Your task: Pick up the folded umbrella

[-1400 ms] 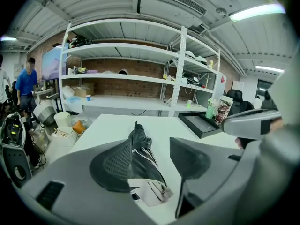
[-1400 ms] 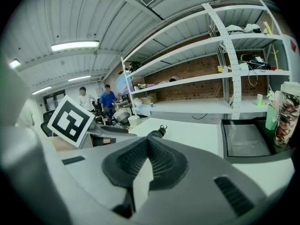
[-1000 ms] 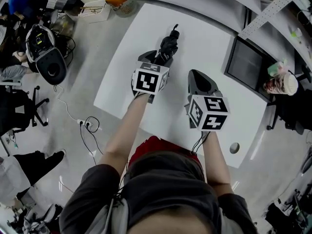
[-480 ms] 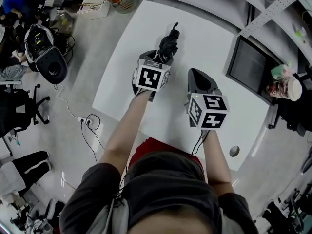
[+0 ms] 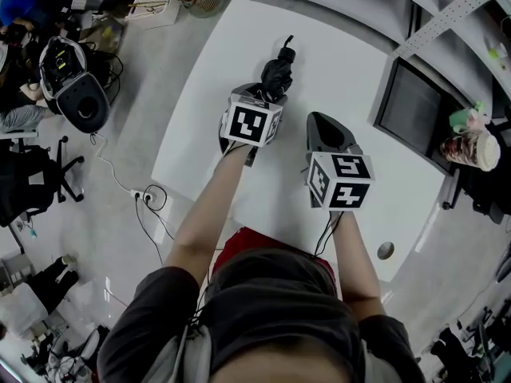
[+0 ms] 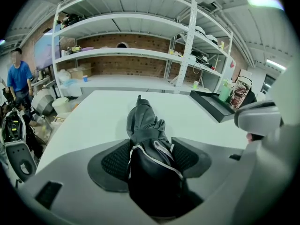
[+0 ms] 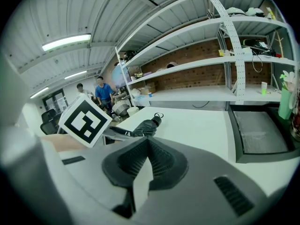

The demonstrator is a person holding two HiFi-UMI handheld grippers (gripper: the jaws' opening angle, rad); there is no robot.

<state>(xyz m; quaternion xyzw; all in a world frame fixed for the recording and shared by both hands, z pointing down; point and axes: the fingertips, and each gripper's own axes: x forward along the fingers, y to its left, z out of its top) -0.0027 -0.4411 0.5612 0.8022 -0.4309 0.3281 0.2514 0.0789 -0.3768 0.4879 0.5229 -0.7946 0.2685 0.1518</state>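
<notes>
The folded black umbrella [image 5: 278, 72] lies on the white table [image 5: 343, 62], its strap end pointing away from me. My left gripper [image 5: 262, 96] sits over the near end, jaws spread wide. In the left gripper view the umbrella [image 6: 144, 125] fills the gap between the two ribbed pads [image 6: 116, 161], and I see no squeeze on it. My right gripper [image 5: 316, 120] hovers to the right of the umbrella, apart from it. In the right gripper view the umbrella [image 7: 143, 128] lies ahead to the left, and the right gripper [image 7: 149, 144] has its pad tips meeting, nothing between them.
A flat black tray [image 5: 411, 106] lies at the table's right edge, a printed cup [image 5: 468, 147] beyond it. On the floor to the left are a black device [image 5: 76, 94], cables [image 5: 145, 202] and an office chair [image 5: 36, 183]. Shelving [image 6: 140, 55] stands behind the table.
Both grippers have come down a little toward the table. The left one has edged farther along the umbrella, which has not moved.
</notes>
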